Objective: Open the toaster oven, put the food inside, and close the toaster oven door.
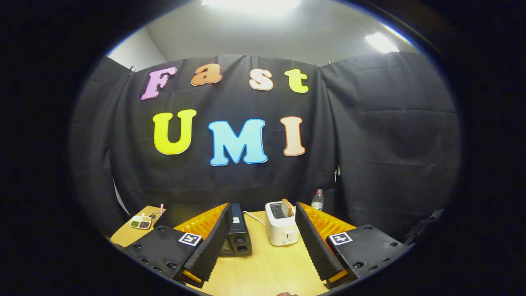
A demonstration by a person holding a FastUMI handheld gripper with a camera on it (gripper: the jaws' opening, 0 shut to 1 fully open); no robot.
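My gripper (261,230) is open, its two black ribbed fingers (209,242) spread wide above the wooden table (267,267) with nothing between them. The black toaster oven (237,236) stands just behind the left finger, which hides most of it; its knob panel shows. I cannot tell how its door stands. A white pop-up toaster (280,226) with a slice of bread (286,207) sticking up sits between the fingers, further back.
A small white divided tray (140,223) with food sits at the table's far left. A clear plastic bottle (317,200) stands behind the right finger near the black cloth wall. A white cable (254,217) runs between oven and toaster.
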